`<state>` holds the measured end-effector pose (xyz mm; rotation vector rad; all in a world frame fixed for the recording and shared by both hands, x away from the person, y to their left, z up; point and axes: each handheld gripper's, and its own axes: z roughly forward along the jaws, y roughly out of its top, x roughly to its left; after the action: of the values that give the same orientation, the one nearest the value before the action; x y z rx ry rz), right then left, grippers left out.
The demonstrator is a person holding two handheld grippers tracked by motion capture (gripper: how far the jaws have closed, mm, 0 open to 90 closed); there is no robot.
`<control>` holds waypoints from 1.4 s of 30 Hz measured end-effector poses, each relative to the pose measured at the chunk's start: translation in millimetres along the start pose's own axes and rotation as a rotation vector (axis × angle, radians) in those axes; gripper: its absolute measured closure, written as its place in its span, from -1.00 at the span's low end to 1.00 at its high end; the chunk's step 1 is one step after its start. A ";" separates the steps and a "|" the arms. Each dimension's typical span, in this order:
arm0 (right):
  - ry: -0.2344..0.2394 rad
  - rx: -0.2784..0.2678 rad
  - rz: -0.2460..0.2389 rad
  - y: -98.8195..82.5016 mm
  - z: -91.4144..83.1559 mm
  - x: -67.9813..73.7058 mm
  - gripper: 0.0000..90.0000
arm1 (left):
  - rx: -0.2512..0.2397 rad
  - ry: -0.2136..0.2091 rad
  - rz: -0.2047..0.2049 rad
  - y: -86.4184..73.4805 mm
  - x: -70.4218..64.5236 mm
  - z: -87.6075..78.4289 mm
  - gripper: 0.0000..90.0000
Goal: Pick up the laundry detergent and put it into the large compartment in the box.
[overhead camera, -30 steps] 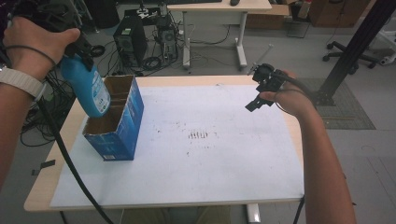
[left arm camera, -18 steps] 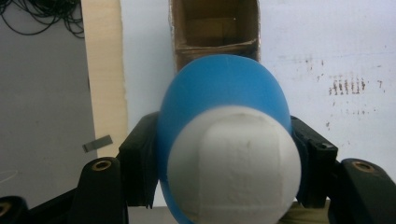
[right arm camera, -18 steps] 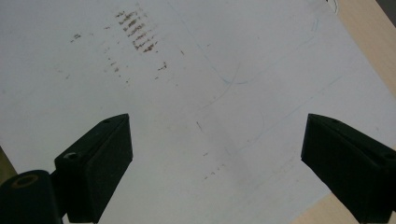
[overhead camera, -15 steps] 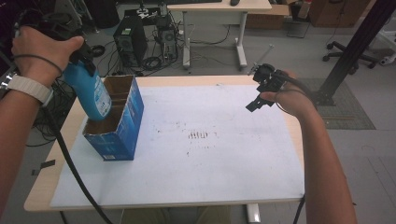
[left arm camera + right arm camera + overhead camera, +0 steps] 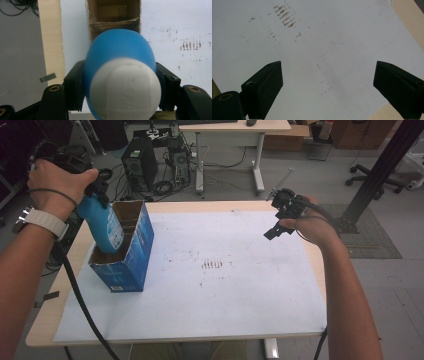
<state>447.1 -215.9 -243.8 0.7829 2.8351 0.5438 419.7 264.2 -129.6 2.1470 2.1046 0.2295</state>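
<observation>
The table is a pale wooden top, most of it covered by a white sheet marked with small brown stains around its middle. Near the table's left edge, toward the far-left corner, stands an open blue cardboard box with brown inner walls; it rests on the sheet with its long side running away from the near edge. In the left gripper view a cardboard divider crosses the box's inside, splitting it into compartments. A blue bottle with a white cap stands tilted in the near end of the box, its lower part below the rim and its upper part leaning out toward the left edge; whether its base touches the bottom cannot be told. The left gripper, held in the person's left hand, is clamped on the bottle's upper body, and in the left gripper view both black jaws press against the blue sides just below the cap. The right gripper, in the right hand, hovers above the far-right part of the table, well apart from the box; in the right gripper view its jaws stand wide apart over the bare sheet with nothing between them.
</observation>
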 end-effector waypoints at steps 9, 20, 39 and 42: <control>0.002 0.003 0.007 -1.7 1.4 -0.8 -0.80 | 0.006 0.008 0.002 -1.3 -1.2 20.7 -0.16; 0.004 0.005 0.008 -1.4 3.4 -0.7 -0.80 | 0.003 0.015 0.007 -3.7 -2.4 45.0 -0.16; 0.010 0.010 0.014 -4.8 7.7 -1.6 -0.80 | 0.006 0.036 0.040 -6.4 -10.4 79.1 -0.16; 0.010 0.009 0.016 -5.0 8.0 -1.7 -0.80 | 0.005 0.037 0.043 -6.9 -11.2 83.3 -0.16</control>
<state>448.1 -218.3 -253.0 0.8072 2.8451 0.5385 429.1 254.5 -212.9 2.2091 2.0823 0.2709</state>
